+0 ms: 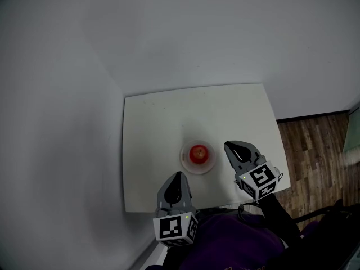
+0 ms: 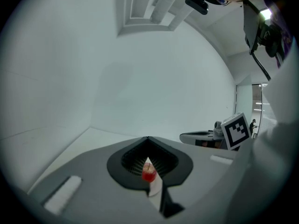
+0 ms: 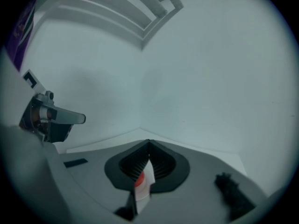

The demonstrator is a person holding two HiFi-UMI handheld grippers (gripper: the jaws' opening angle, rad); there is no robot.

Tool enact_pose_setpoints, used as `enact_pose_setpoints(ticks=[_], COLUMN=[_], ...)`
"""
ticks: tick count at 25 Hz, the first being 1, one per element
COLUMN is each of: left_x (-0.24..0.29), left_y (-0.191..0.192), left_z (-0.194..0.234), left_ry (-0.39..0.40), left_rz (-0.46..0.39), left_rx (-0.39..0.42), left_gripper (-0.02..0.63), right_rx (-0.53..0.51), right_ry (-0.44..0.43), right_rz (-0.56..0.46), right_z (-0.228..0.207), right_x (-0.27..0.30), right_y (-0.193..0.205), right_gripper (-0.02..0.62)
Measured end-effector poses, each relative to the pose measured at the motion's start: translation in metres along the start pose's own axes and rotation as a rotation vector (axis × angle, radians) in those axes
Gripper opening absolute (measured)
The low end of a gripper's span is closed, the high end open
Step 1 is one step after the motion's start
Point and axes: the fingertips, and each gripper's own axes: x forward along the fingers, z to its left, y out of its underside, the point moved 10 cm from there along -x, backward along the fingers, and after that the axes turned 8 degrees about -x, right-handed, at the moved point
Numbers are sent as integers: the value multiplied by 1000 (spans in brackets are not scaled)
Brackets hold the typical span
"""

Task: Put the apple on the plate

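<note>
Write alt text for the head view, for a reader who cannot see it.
A red apple sits on a small plate toward the near side of a white table in a white-walled corner. The left gripper and the right gripper, both shut and empty, point toward the plate without touching it. Wood floor shows at right.

Red apple [image 1: 198, 153], stem up, centred on small pale plate [image 1: 184, 162] near table's [image 1: 152, 134] front edge
</note>
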Motion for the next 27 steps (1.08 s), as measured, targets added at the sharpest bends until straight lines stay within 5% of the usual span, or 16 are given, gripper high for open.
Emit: enact_pose_setpoints(ticks=[27], left_x=[3], left_y=[-2], left_z=[-1], left_ry=[43], left_rz=[7], left_rx=[10], left_gripper=[8], right_rx=[-25], right_ry=[52], right_rz=[-14], right_z=[-1], right_x=[-10], right_y=[-6], right_gripper=[9])
